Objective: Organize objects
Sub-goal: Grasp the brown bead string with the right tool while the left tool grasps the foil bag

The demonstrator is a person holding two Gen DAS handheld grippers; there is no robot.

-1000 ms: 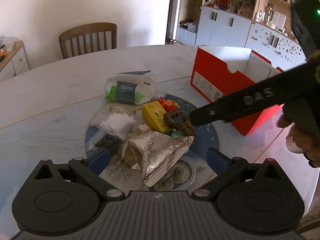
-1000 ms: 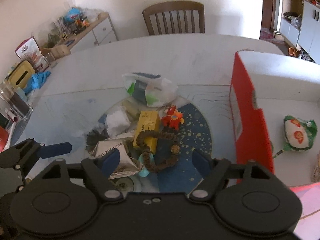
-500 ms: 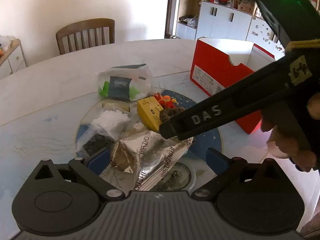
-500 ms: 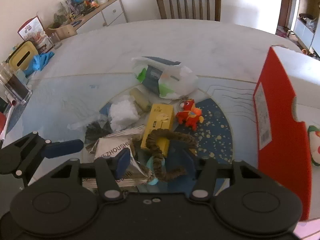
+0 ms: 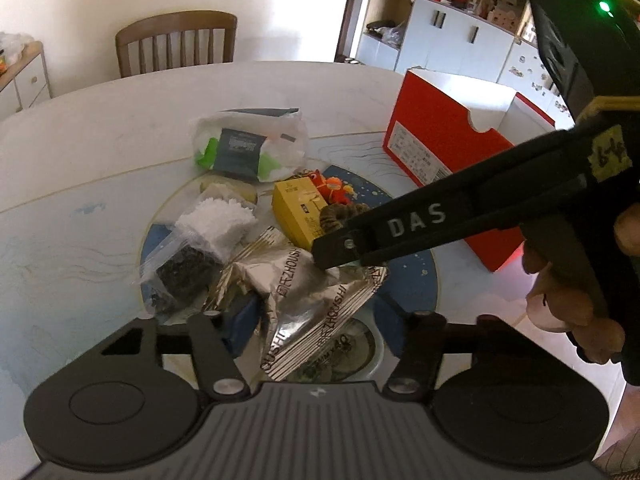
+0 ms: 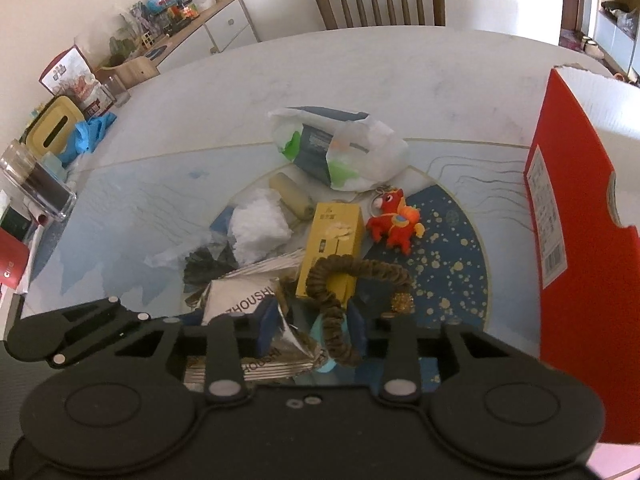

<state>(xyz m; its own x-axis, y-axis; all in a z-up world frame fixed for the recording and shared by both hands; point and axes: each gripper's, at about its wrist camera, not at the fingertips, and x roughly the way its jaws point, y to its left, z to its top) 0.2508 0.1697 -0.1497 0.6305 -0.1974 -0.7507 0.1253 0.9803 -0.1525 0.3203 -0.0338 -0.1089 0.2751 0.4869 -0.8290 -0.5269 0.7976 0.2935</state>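
On the round table sit one red box, one yellow carton, one red horse toy, one foil pouch between the closing left gripper jaws, and one brown bead loop between the closing right gripper jaws.

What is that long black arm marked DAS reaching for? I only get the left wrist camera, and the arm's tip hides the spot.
Observer: That is the right gripper. Its jaws are closing with a brown beaded loop between them.
Operator: Is anything under that loop?
Observer: A turquoise piece peeks out beneath it, next to the foil pouch.
Operator: And the orange-red thing behind the yellow box?
Observer: A red toy horse on a key ring, lying beside the yellow box.
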